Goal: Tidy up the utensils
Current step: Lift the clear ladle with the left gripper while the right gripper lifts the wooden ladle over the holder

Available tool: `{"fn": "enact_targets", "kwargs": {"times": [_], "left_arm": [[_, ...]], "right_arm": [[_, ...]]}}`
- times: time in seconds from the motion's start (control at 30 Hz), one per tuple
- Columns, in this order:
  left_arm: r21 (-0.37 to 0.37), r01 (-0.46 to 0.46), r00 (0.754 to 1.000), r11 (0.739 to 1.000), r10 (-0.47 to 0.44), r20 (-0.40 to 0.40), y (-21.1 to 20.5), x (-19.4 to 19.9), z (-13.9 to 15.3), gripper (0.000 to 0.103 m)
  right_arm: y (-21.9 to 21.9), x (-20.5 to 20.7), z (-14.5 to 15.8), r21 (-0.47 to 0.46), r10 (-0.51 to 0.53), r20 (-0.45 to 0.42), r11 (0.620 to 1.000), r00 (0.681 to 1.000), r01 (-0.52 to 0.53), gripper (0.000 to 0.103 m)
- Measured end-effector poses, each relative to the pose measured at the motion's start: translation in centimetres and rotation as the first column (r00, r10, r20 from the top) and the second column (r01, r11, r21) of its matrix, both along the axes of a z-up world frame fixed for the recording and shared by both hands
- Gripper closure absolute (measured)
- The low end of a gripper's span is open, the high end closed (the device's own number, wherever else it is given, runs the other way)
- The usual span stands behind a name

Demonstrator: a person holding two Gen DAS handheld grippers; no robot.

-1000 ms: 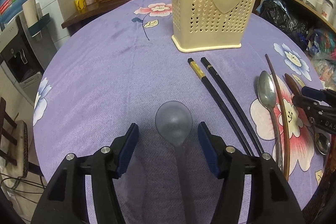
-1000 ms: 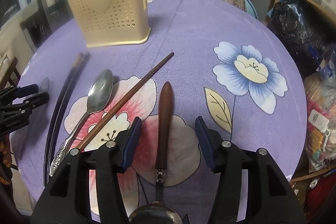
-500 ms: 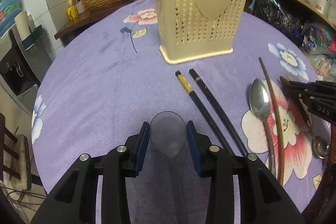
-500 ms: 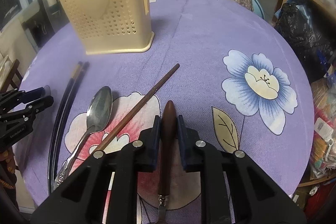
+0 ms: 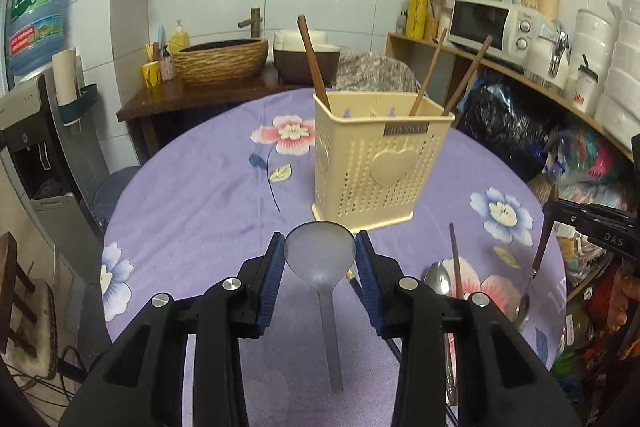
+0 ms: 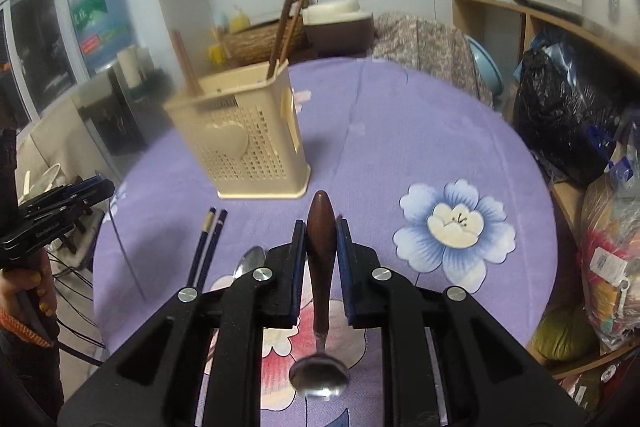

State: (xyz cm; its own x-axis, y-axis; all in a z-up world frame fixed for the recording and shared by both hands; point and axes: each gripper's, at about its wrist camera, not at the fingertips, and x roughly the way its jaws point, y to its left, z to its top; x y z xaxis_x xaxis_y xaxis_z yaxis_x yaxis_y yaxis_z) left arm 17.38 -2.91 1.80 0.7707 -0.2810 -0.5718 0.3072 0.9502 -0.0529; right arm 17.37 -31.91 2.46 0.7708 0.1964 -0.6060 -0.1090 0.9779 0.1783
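Note:
My left gripper is shut on the bowl of a translucent grey plastic spoon, lifted off the purple cloth with the handle hanging toward me. My right gripper is shut on the brown wooden handle of a metal spoon, bowl end low near the camera. The cream perforated utensil holder, with a heart on its side, stands ahead of both grippers and holds three wooden sticks. A steel spoon, a brown chopstick and a black chopstick pair lie on the cloth.
The round table wears a purple floral cloth. The right gripper shows at the right edge of the left wrist view. A shelf with a microwave and bags lies right; a water dispenser stands left.
Both grippers closed from open, the left on the plastic spoon's bowl and the right on the wooden handle, then rose off the table tilting upward, carrying their spoons.

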Motion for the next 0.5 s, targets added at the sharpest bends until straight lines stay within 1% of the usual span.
{"fn": "enact_targets", "kwargs": {"times": [0.2, 0.37, 0.5], "left_arm": [[-0.001, 0.016, 1.0, 1.0, -0.016, 0.008, -0.7, 0.2, 0.0, 0.067], [-0.011, 0.019, 1.0, 1.0, -0.019, 0.018, -0.3, 0.1, 0.2, 0.067], [-0.024, 0.026, 0.999, 0.999, -0.025, 0.035, -0.1, 0.1, 0.8, 0.067]], "right_arm": [[0.2, -0.1, 0.6, -0.003, 0.006, 0.018, 1.0, 1.0, -0.006, 0.087], [0.3, -0.4, 0.8, -0.002, 0.012, 0.026, 1.0, 1.0, -0.012, 0.087], [1.1, -0.7, 2.0, -0.001, 0.036, 0.067, 0.999, 0.997, -0.036, 0.087]]}}
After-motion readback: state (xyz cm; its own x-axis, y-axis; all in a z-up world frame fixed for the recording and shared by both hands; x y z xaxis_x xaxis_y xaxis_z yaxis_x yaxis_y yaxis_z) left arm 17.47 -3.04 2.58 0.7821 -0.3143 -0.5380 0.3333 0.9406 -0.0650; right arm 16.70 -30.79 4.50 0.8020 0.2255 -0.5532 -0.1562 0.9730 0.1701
